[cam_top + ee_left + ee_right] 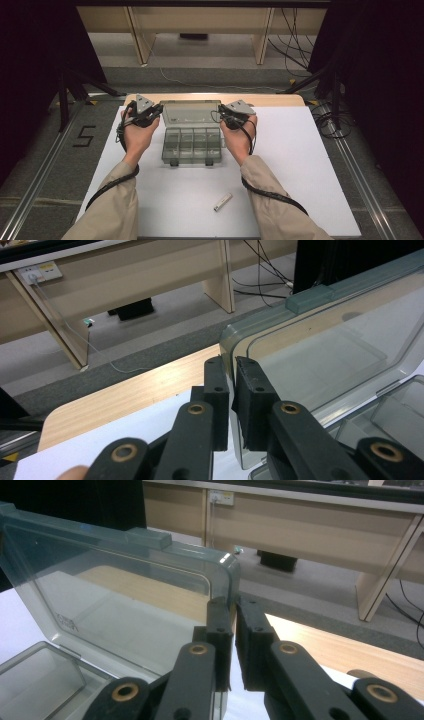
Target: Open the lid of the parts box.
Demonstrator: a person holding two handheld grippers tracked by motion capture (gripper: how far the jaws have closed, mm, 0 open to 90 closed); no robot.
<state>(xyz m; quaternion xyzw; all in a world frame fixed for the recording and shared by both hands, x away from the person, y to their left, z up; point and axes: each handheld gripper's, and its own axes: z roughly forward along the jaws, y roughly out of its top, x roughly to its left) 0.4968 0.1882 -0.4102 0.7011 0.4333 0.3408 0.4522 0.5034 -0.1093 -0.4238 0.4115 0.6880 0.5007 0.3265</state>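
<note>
- Clear organiser box (192, 145) sits at the middle of the white surface (300, 165), its divided tray facing us and its lid (191, 113) raised at the far side.
- We hold that lid by its two outer edges, one gripper on each.
- Our left gripper (145, 116) has its jaws closed on the lid's left edge; the left gripper view shows the clear plastic edge (233, 360) pinched between them.
- Our right gripper (231, 118) has its jaws closed on the lid's right edge (233, 587), seen in the right gripper view.
- Nearer us, well apart from the box, a small silver stick (223, 202) lies on the surface.
</note>
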